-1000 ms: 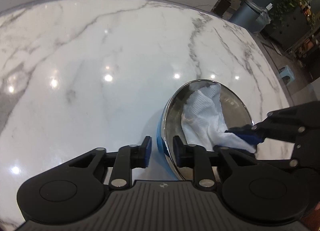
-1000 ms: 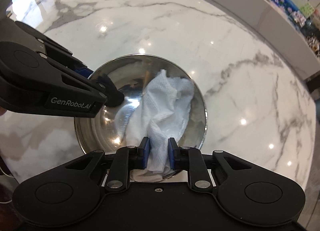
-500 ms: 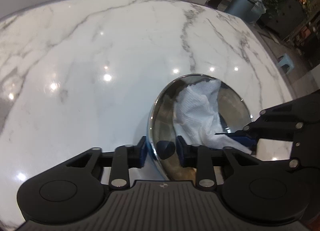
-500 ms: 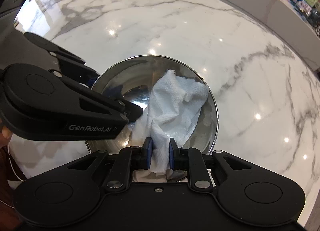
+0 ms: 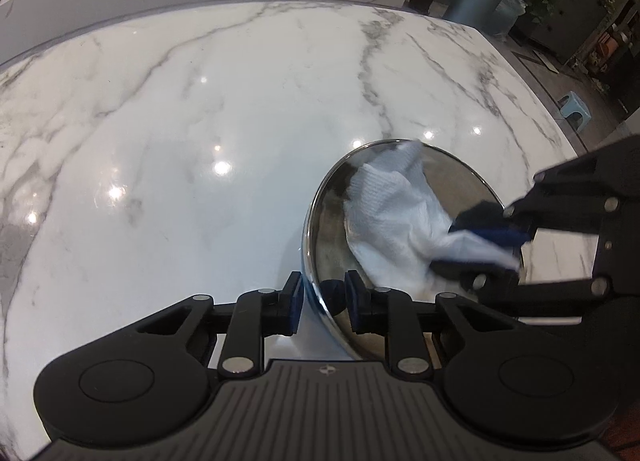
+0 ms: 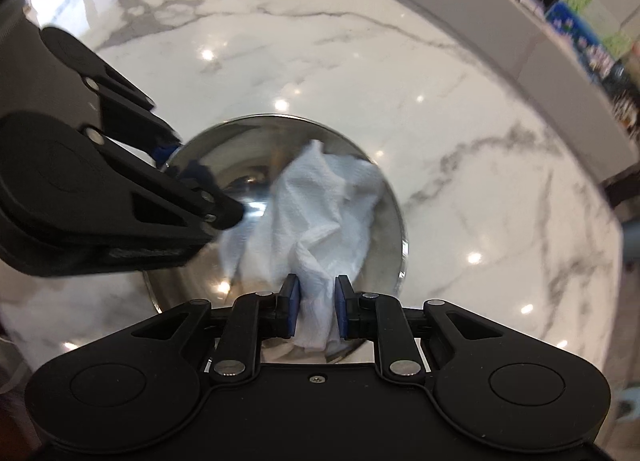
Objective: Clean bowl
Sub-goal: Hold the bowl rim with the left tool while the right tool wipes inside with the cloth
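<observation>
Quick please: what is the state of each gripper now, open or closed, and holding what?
Left gripper: closed on the rim of the steel bowl.
Right gripper: closed on the white paper towel inside the bowl.

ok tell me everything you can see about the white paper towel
The paper towel is white with an embossed texture, crumpled and creased rather than flat. It lies draped inside the shiny metal bowl, spreading up the inner wall, one corner reaching the far rim. Its near end is bunched and pinched in the right gripper. The left gripper straddles the bowl's rim, not the towel.
</observation>
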### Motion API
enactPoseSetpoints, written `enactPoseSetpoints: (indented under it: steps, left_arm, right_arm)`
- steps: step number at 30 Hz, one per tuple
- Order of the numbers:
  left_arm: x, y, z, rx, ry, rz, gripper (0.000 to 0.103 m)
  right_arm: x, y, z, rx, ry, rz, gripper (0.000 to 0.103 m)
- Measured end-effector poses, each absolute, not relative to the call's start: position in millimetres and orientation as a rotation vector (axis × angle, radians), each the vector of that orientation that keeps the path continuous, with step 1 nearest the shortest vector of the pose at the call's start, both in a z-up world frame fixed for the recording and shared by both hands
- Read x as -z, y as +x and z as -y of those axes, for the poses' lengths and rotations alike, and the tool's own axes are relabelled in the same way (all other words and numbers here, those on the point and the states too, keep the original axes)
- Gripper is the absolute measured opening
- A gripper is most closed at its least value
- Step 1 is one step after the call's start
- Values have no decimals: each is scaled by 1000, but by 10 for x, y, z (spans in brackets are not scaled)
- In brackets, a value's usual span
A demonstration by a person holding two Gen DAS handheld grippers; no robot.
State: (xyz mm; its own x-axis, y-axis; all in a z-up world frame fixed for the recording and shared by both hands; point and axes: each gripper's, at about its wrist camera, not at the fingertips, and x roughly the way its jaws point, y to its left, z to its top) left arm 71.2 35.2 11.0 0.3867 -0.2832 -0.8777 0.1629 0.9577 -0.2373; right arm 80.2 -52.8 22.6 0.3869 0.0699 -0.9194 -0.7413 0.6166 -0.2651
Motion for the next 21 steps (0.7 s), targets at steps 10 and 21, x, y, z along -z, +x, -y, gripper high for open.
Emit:
enactPoseSetpoints:
  steps: [10,21]
  left_arm:
    - [-104,736,-377,283,-186,-1153,23]
    - [-186,705,-385,290,-184,-1123,22]
  right_arm:
    - [-204,829,533,-581,-713,-1095,16]
    - [-226,842,643,-613,-520,-1186,17]
